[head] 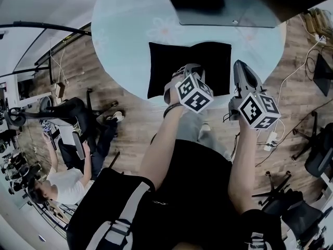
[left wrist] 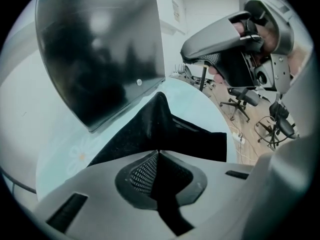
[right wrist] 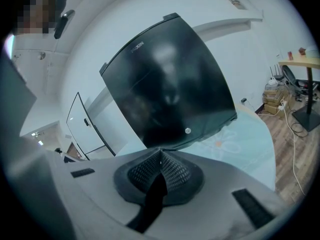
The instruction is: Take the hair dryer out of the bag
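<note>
Barely begun: the bag [head: 177, 61] lies flat on the table [head: 125, 35], the hair dryer unseen and presumably inside, the left gripper [head: 188, 68] closed, seemingly pinching its near edge, the right gripper [head: 240, 65] closed empty just right.

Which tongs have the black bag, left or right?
The left tongs, shut on a pinch of the black bag; the right tongs are shut on nothing, beside it.

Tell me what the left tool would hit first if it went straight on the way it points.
The black bag on the pale table: it lies directly beyond the closed tips of the left tool, probably very close, though depth is unclear.
</note>
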A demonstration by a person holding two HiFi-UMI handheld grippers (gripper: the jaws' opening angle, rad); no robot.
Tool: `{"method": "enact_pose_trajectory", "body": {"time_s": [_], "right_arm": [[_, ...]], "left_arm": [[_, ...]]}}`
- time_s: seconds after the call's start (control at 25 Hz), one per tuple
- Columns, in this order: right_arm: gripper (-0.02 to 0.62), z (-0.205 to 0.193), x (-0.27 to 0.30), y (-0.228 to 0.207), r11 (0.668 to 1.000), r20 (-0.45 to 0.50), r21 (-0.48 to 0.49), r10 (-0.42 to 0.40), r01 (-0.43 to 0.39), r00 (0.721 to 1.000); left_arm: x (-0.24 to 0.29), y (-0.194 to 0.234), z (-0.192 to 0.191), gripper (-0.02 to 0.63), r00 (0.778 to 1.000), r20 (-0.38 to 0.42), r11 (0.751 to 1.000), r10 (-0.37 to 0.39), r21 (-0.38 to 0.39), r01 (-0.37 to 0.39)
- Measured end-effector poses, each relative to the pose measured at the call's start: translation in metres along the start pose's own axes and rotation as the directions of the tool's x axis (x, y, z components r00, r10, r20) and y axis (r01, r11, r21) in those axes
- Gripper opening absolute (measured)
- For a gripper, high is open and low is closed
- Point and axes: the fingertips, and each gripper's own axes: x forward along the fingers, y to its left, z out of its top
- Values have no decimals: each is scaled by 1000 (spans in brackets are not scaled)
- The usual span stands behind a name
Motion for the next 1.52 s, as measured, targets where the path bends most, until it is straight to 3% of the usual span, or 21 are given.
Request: {"method": "enact_pose_trajectory", "body": {"time_s": [0.28,0.44,0.6,0.76,0.88,0.96,1.0,1.04,1.36,1.44,1.52], "right_arm": [[8,1,8,6,1000,-7,-11,20,-20,1000],[8,16,11,24,994,66,-2,107,-107,992],[8,20,14,17,997,66,-49,54,-51,996],[8,12,19,4,998,41,-51,30,-28,999],[8,-11,25,15,986,-77,-76,139,-145,987],[33,-36,29,26,964,-213,-82,231,-253,949],[99,-47,31,29,955,-272,-82,254,-285,928],[110,-57,32,30,950,-317,-85,262,-302,912],[112,-104,32,6,952,-520,-94,202,-291,830],[112,-109,30,-5,957,-542,-101,176,-272,821],[112,-109,30,-19,967,-538,-121,124,-222,834]], "left_arm": [[-14,11,7,14,997,67,991,-39,-122,47],[-31,20,16,14,985,132,967,-113,-215,140],[-49,33,15,14,983,142,970,-114,-198,141],[-66,49,14,14,977,181,955,-110,-255,154],[-75,58,12,14,977,188,950,-100,-273,150],[-78,62,11,14,979,185,952,-92,-273,141],[-78,64,11,14,979,185,952,-89,-272,138],[-79,66,11,14,979,187,952,-87,-272,136],[-80,80,7,14,980,192,954,-60,-279,113],[-79,82,5,14,980,194,953,-49,-283,104],[-81,82,7,14,976,210,948,-53,-296,116]]}}
